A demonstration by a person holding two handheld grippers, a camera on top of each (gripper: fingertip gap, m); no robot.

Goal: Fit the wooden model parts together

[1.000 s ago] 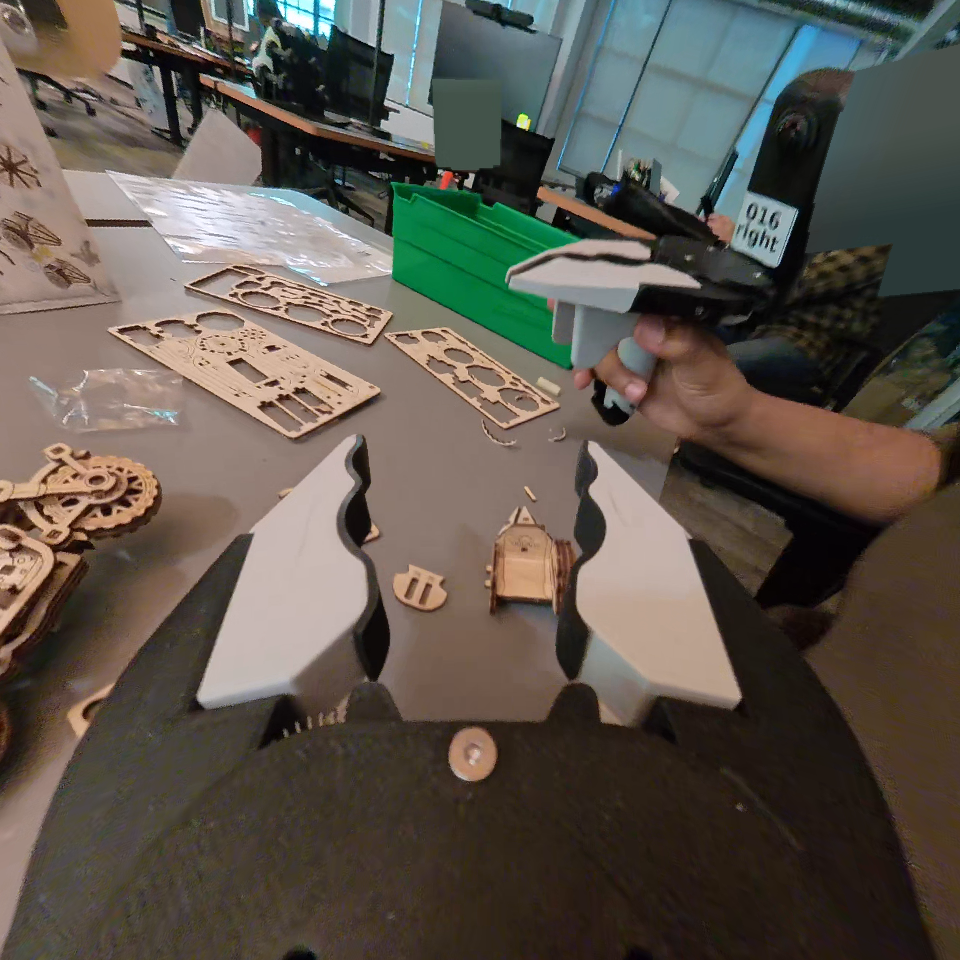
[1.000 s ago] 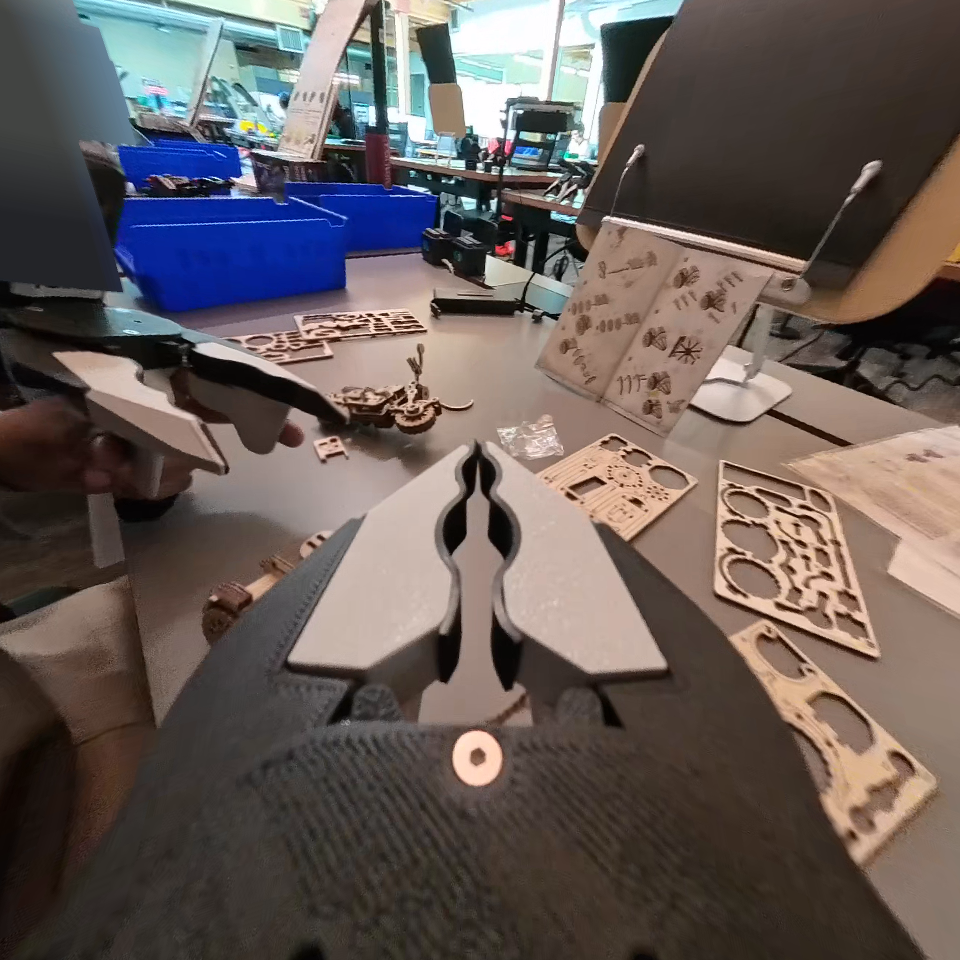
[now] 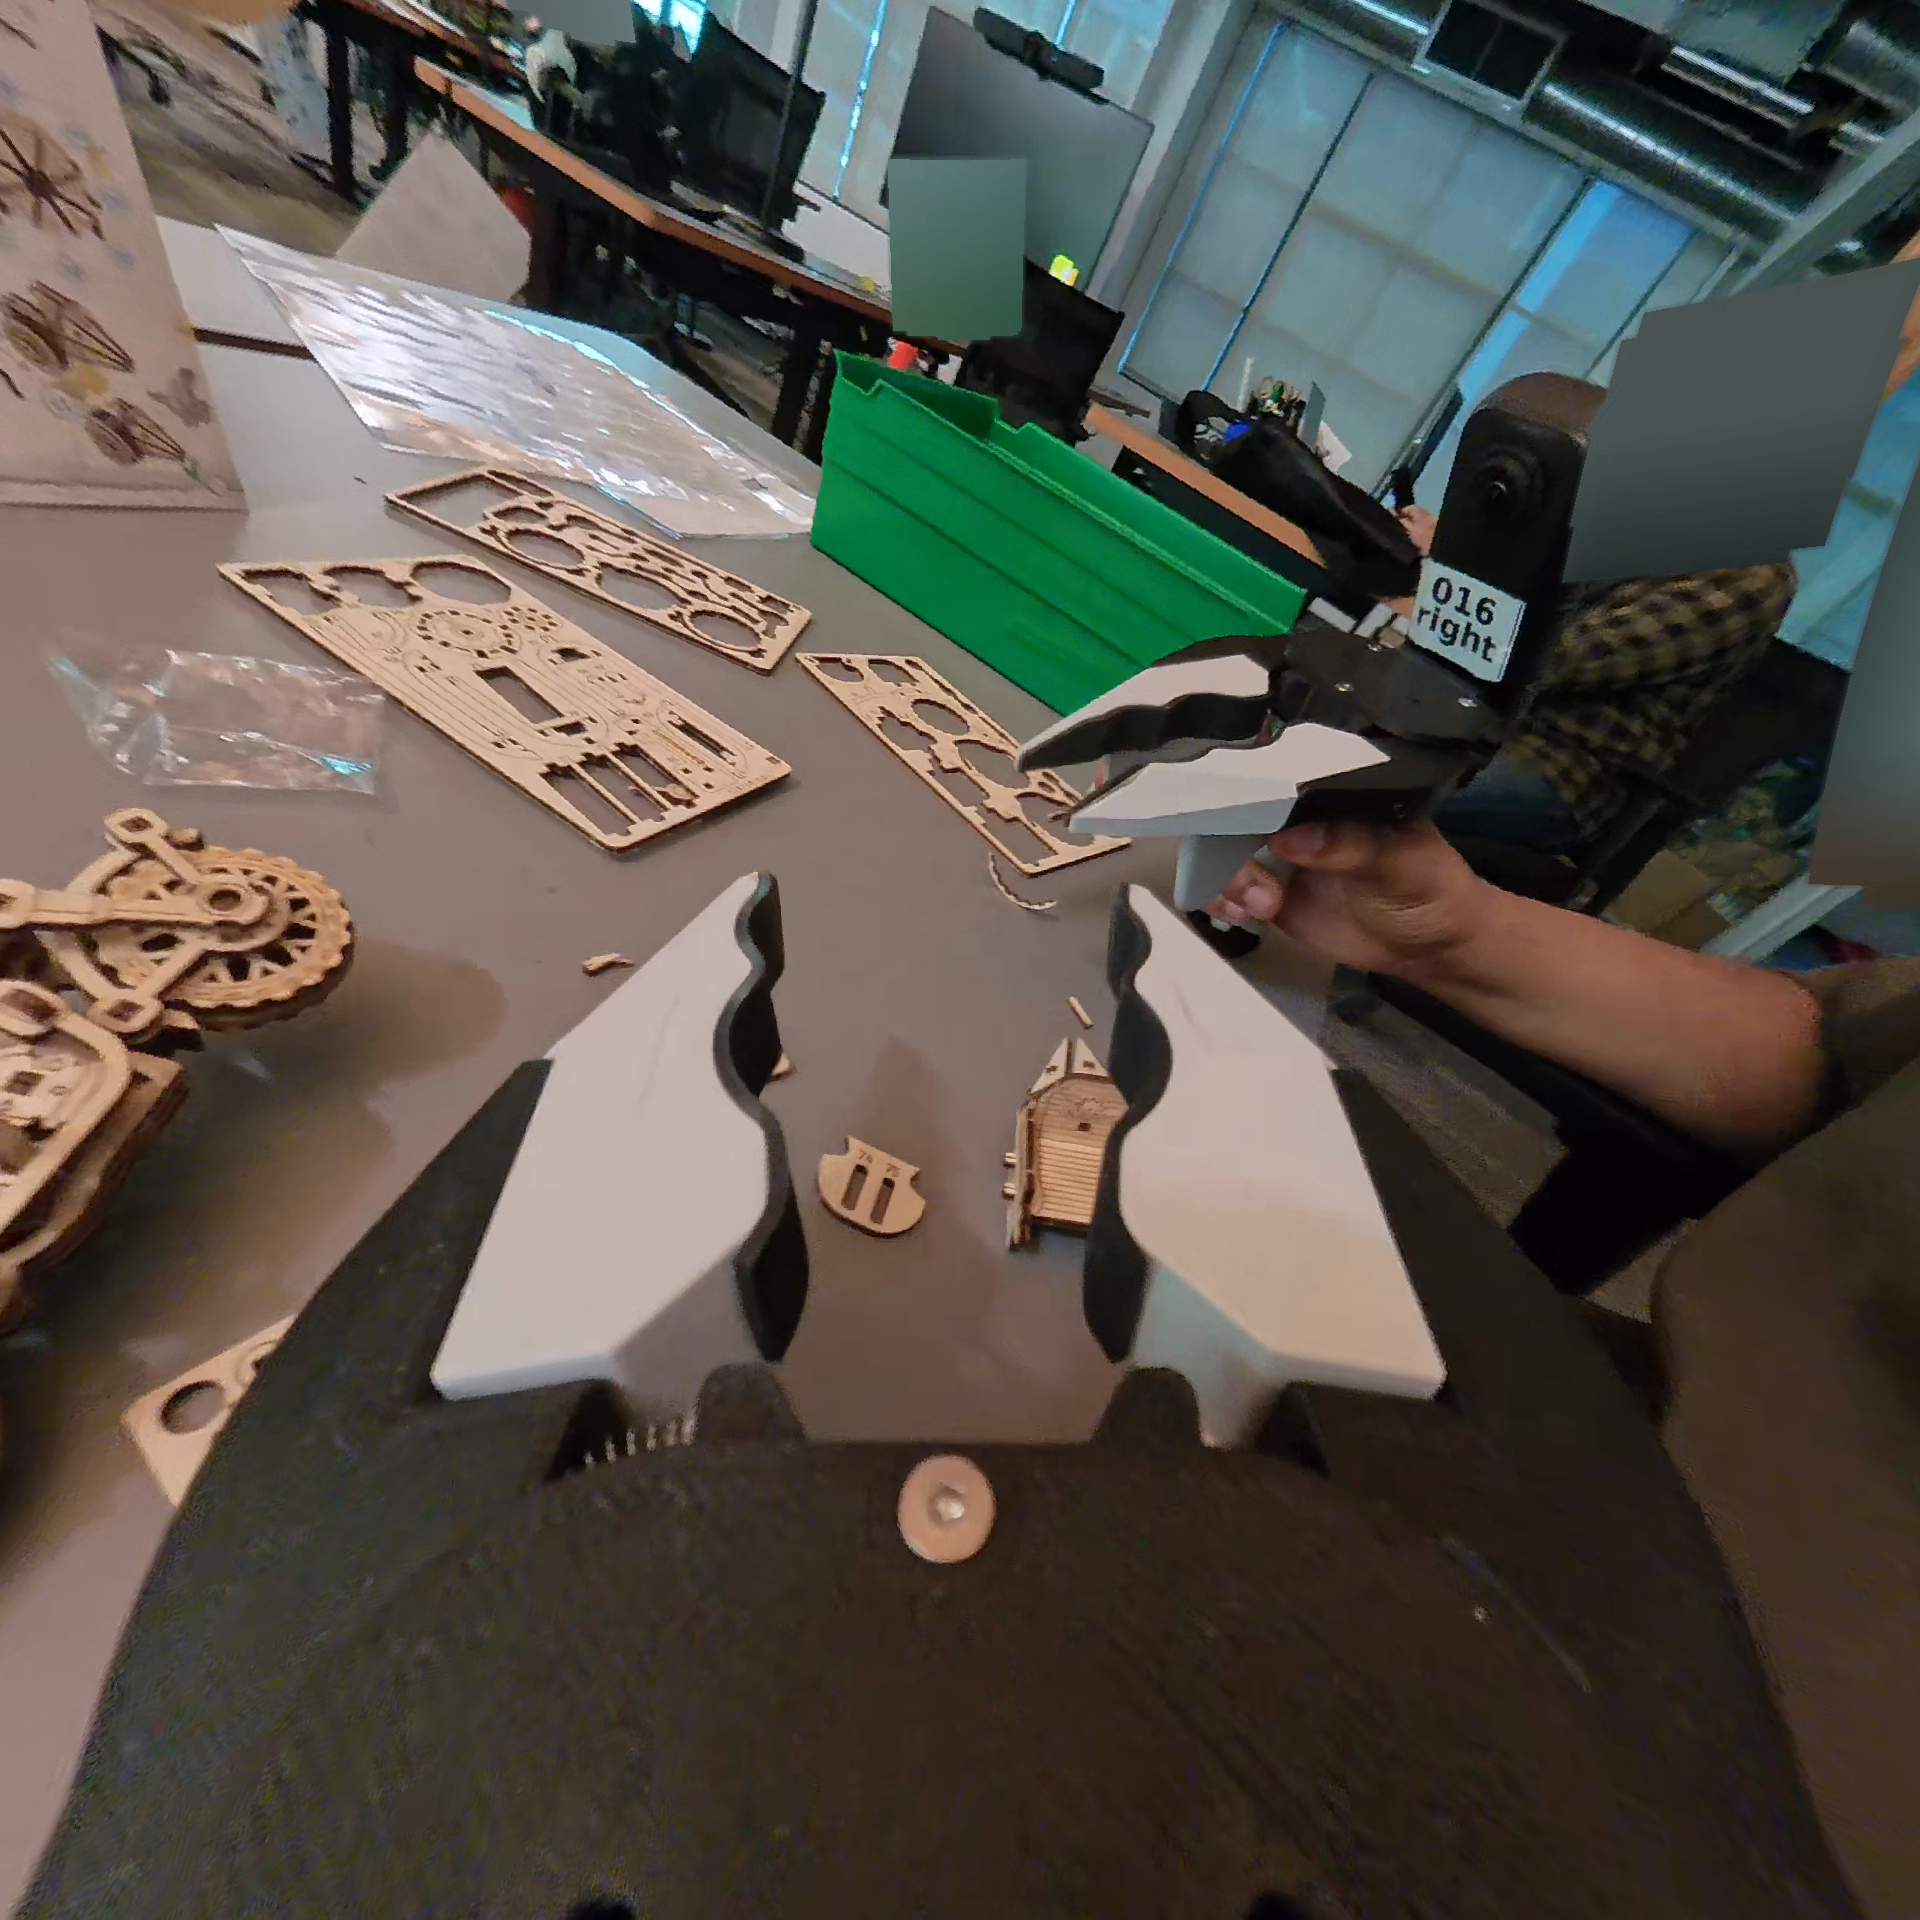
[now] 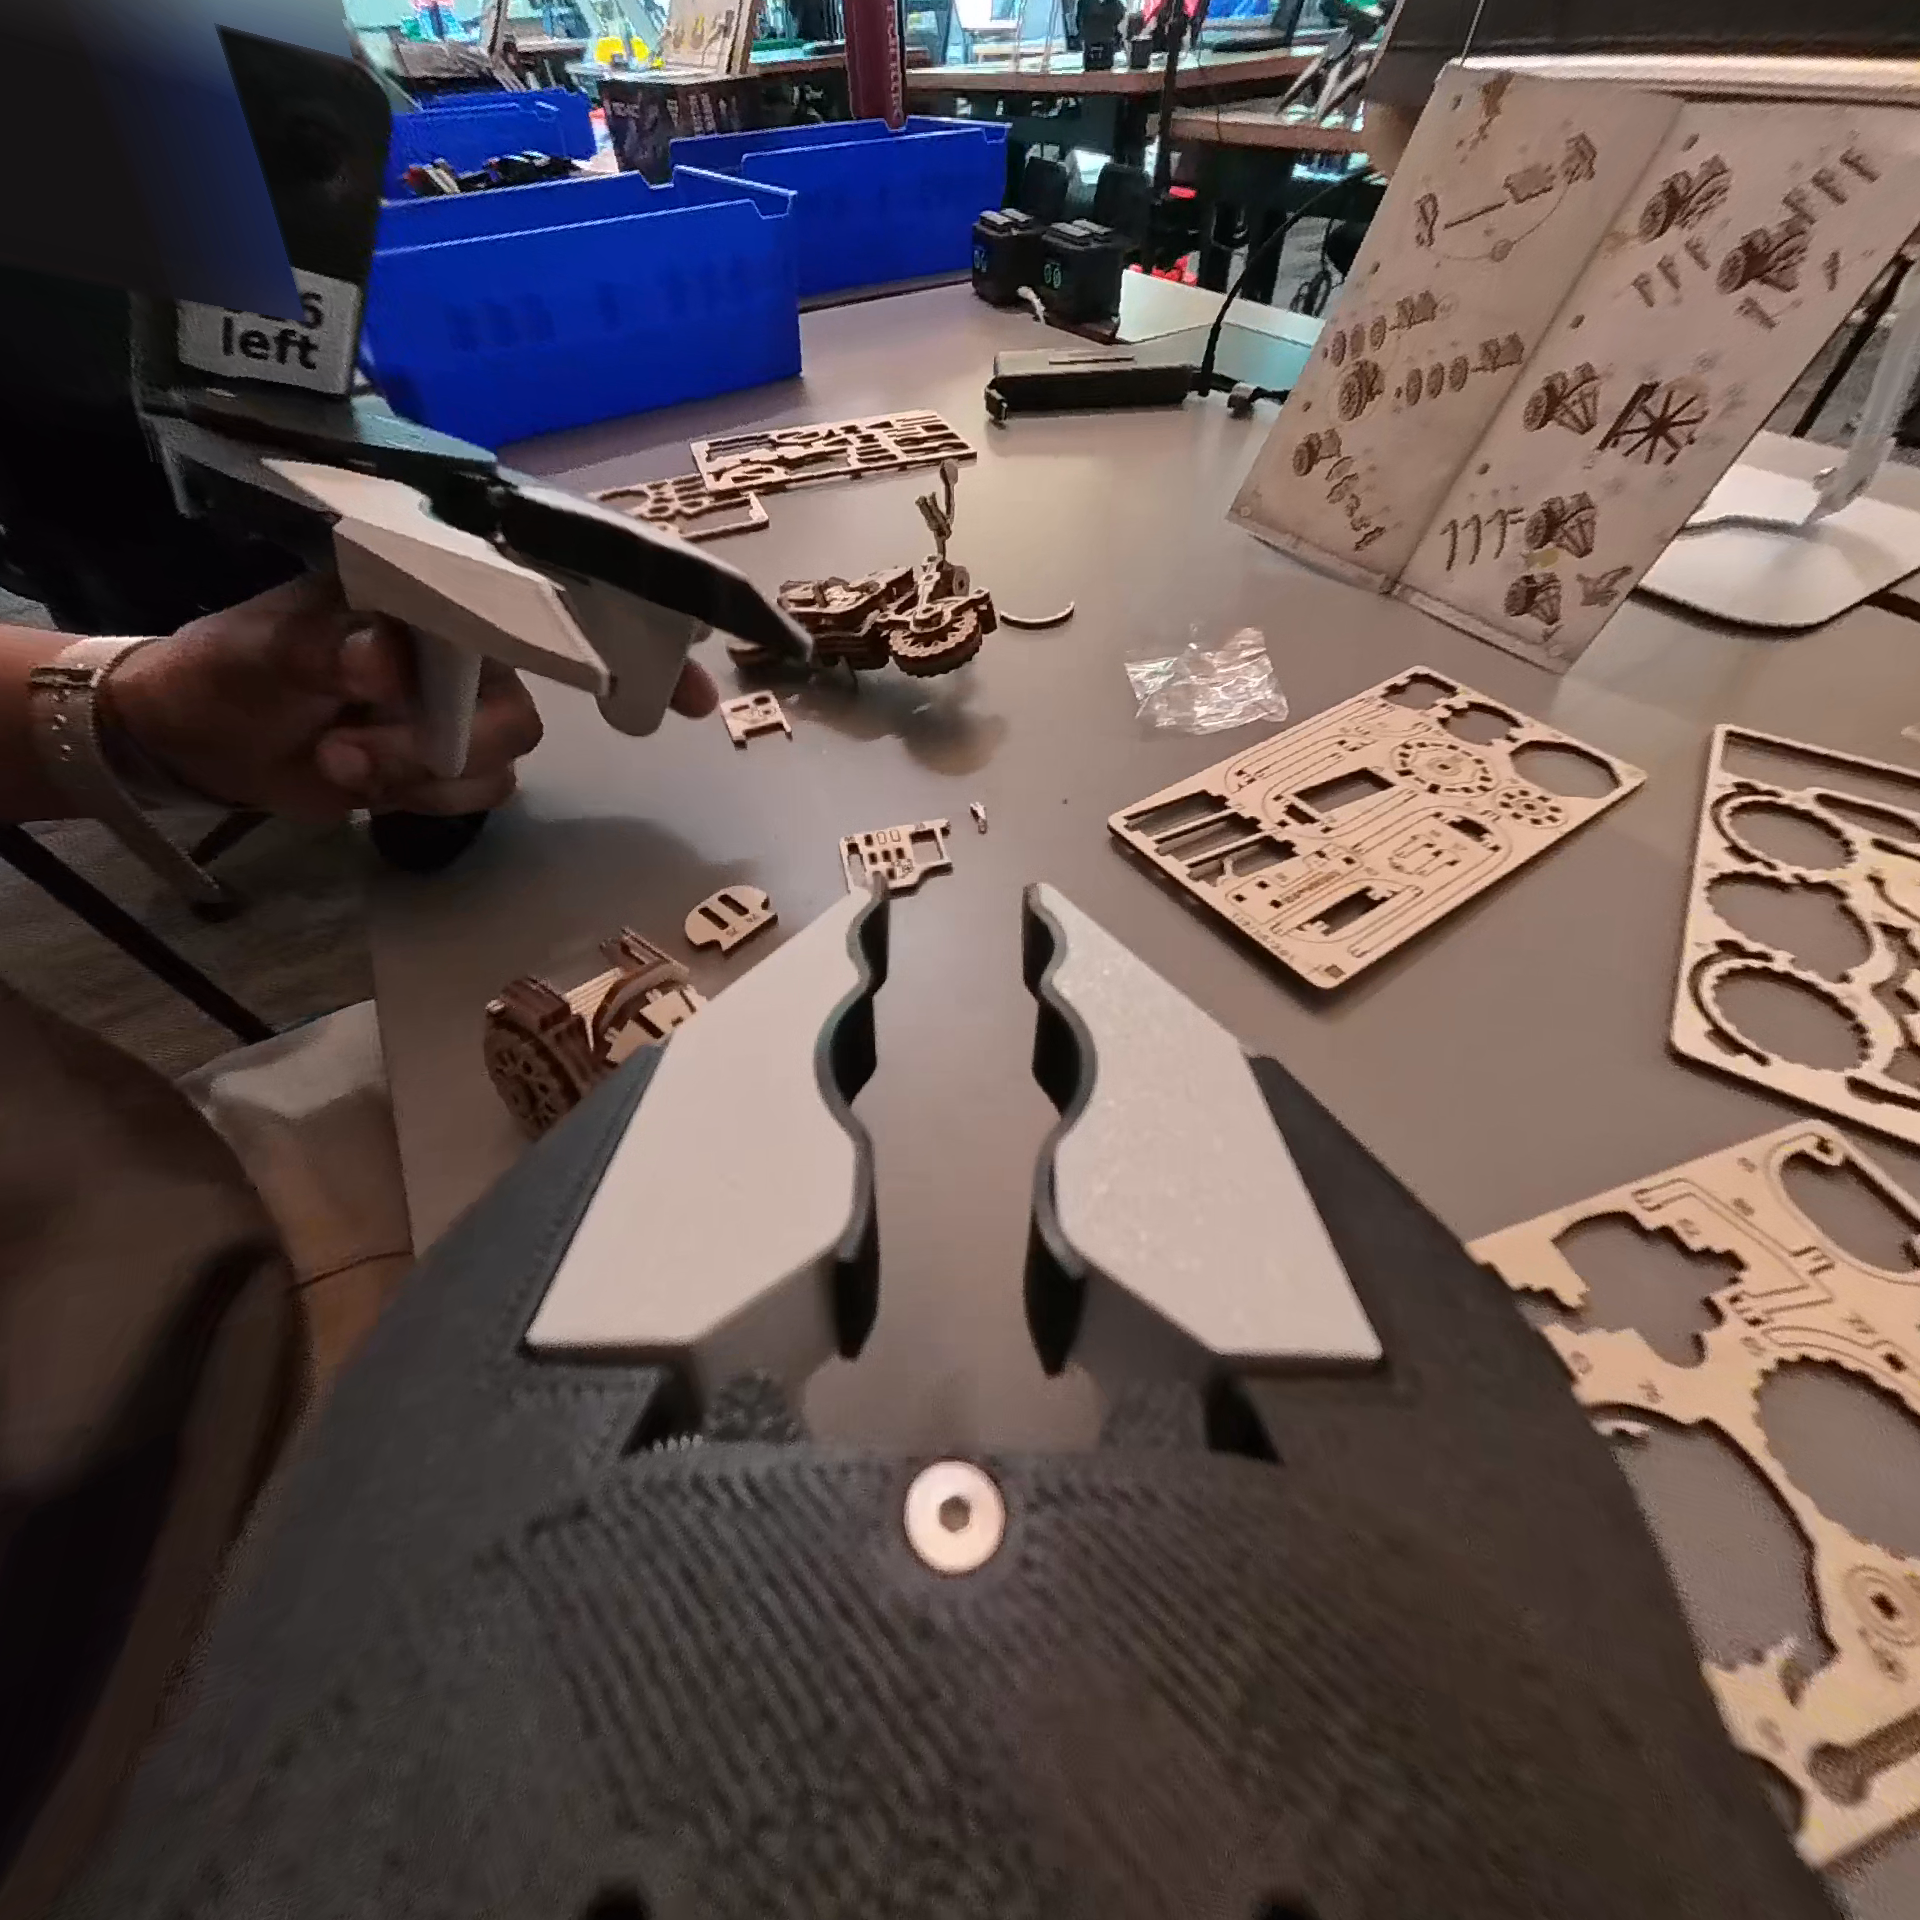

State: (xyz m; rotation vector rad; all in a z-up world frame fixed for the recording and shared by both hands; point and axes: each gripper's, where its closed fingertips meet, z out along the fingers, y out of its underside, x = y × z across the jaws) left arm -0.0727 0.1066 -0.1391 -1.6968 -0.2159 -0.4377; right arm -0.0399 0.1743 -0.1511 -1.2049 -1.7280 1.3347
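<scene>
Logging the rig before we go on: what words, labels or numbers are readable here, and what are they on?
White sticker on the right gripper: printed, legible; I do not quote writing.
White sticker on the left gripper: partly masked.
Small slotted wooden piece: engraved marks, too small.
Instruction sheet: drawings; any text too small.

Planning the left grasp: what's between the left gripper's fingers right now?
Left wrist view: the left gripper is open over bare table, except a small slotted wooden piece lying flat there. The small wooden subassembly sits against the right-hand finger, partly hidden.
</scene>
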